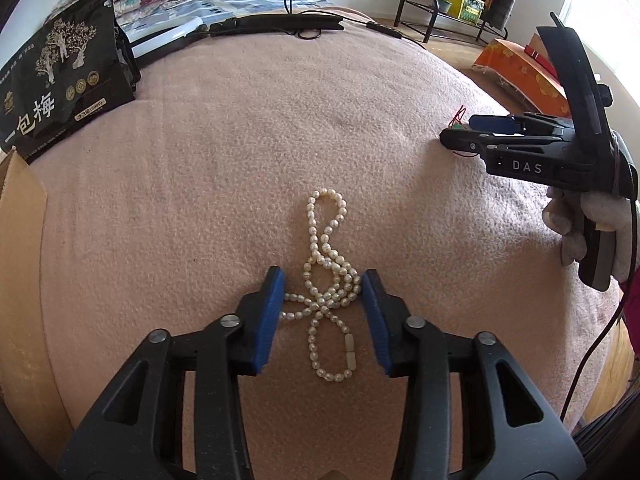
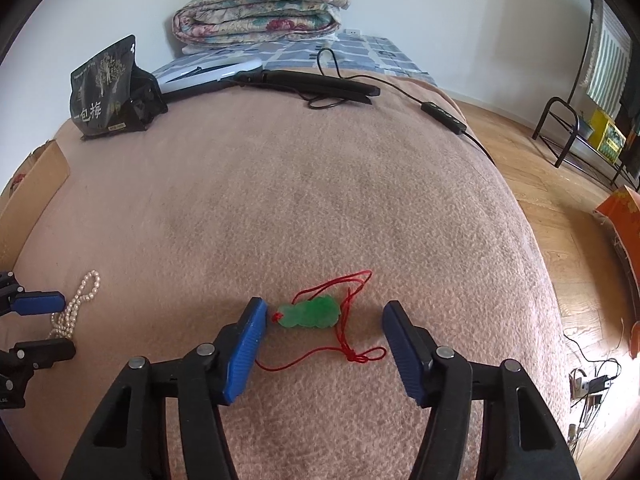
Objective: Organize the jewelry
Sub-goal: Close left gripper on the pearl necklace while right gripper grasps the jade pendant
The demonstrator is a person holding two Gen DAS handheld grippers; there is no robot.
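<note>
A white pearl necklace lies tangled on the pink blanket. My left gripper is open, its blue pads on either side of the tangle. A green jade pendant on a red cord lies on the blanket. My right gripper is open, its blue pads either side of the pendant, not gripping it. The right gripper also shows in the left wrist view. The pearls and the left gripper show at the left of the right wrist view.
A black snack bag stands at the back left, next to a cardboard box. A black hair straightener with a cable lies at the back. Folded quilts sit behind. The bed edge and wooden floor are on the right.
</note>
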